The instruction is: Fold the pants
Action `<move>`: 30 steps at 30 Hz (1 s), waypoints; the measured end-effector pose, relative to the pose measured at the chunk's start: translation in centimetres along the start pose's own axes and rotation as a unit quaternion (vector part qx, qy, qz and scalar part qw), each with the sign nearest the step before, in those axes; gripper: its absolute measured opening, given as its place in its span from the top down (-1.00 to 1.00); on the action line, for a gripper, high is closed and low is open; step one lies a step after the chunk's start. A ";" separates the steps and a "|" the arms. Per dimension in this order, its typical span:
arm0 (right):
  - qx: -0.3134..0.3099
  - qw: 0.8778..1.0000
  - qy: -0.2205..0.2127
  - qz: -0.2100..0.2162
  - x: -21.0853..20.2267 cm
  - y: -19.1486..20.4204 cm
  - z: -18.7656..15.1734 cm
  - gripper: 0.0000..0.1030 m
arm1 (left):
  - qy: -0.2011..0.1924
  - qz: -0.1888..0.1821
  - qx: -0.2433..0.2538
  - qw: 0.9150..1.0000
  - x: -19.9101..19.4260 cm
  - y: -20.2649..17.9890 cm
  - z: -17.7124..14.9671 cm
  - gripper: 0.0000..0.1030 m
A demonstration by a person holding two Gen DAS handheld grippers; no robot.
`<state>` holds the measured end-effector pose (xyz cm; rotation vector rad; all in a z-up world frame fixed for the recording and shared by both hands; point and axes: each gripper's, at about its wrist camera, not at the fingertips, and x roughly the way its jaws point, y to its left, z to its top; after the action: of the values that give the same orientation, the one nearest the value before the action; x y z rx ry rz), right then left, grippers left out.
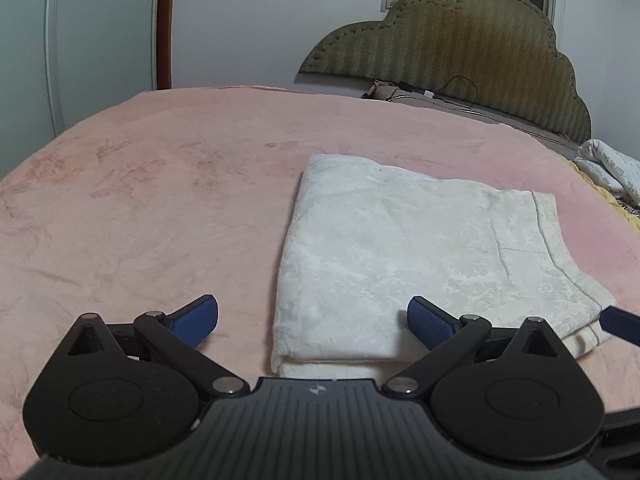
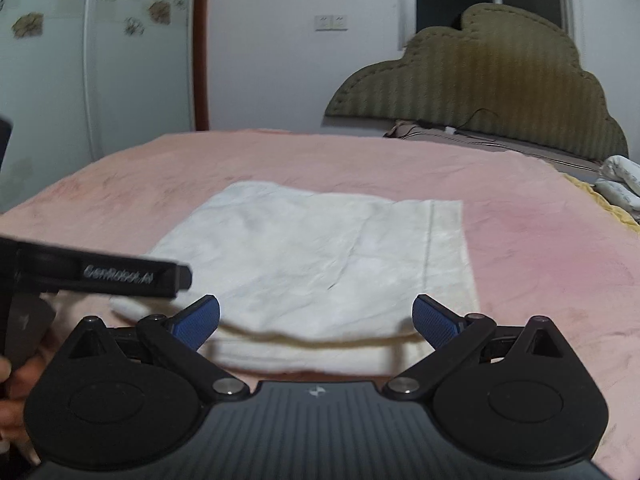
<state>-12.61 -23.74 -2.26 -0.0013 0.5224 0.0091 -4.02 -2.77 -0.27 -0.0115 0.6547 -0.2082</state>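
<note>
The white pants (image 1: 420,248) lie folded into a flat rectangle on the pink blanket (image 1: 160,184), with stacked layers showing at the near edge. My left gripper (image 1: 313,320) stands open over the near left corner of the pants, nothing between its blue pads. In the right wrist view the same pants (image 2: 320,260) lie straight ahead. My right gripper (image 2: 316,320) is open just above their near edge and holds nothing. The left gripper's body (image 2: 100,274) reaches in from the left, and a blue fingertip (image 1: 622,324) of the right gripper shows at the pants' right corner.
The bed's olive padded headboard (image 1: 460,52) stands at the back right, with a dark cable (image 1: 452,92) along its base. White printed bedding (image 1: 608,168) is bunched at the right edge. A wardrobe (image 1: 100,40) and wall lie beyond. A person's hand (image 2: 12,392) shows at lower left.
</note>
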 end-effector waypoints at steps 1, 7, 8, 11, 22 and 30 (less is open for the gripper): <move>-0.002 1.000 0.006 0.001 -0.1 0.4 -0.2 -1.00 | 0.001 0.001 0.001 1.000 -0.1 0.0 0.0 -1.00; -0.010 1.000 0.019 -0.002 -0.6 0.6 -1.1 -1.00 | 0.004 0.007 0.013 1.000 -0.3 -0.1 -0.3 -1.00; -0.007 1.000 0.020 -0.002 -0.6 0.3 -1.1 -1.00 | 0.005 0.007 0.013 1.000 -0.3 -0.1 -0.3 -1.00; 0.003 1.000 0.021 -0.002 -0.4 -0.4 -1.0 -1.00 | 0.007 0.008 0.012 1.000 -0.2 0.1 -0.3 -1.00; 0.000 1.000 -0.016 0.009 -1.4 -2.1 0.2 -1.00 | -0.001 -0.008 0.043 0.999 0.3 1.0 1.3 -0.97; 0.134 0.988 0.014 0.070 2.4 -12.8 3.3 -1.00 | 0.053 -0.168 -0.037 0.984 5.6 5.6 5.7 -0.94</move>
<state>-8.78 -36.47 -0.57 0.2988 0.5478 0.0771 4.80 1.30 0.46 -0.1850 0.7655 -0.5125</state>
